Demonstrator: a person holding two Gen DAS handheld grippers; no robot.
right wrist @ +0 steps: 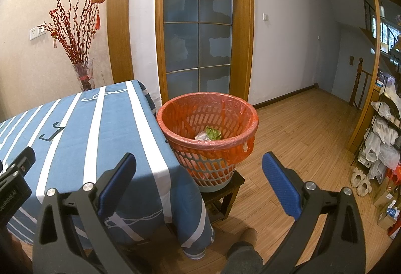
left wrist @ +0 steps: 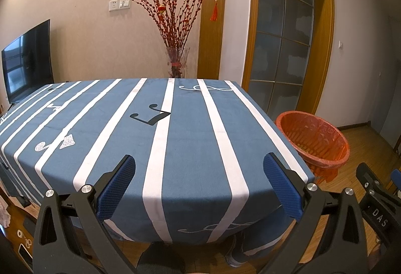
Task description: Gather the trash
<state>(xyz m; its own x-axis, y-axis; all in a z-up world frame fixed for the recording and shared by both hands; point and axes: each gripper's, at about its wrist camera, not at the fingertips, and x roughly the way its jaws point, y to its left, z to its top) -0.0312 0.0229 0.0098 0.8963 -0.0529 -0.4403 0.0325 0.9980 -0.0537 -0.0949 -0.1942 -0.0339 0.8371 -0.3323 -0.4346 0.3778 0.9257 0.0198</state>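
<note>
Orange-lined trash basket is where the trash ends up here, and it sits on a small dark stool just beside the right edge of the table. Down in the bottom I can make out a crumpled green wrapper and some clear crinkly plastic touching it. The blue striped cloth itself looks bare from both views, so my guess is the collecting is basically finished or there's nothing in sight to grab.

Handling-wise, I'd judge that stuff as super light, soft and crushable, a bit slippery, not fragile at all. You'd pinch it anywhere on a bunched-up fold. The basket is stiff latticed plastic but light, so it could tip off that stool if bumped; the thin liner would tear easily. Best hold on it would be the rolled rim.

Orientation: the basket stands upright, long axis vertical, mouth facing up. The scraps are wadded lumps with no real axis I can tell.

Left gripper hovers over the near table edge, jaws spread wide, holding nothing. Right gripper is the same deal, wide apart and empty, aimed toward the basket.
</note>
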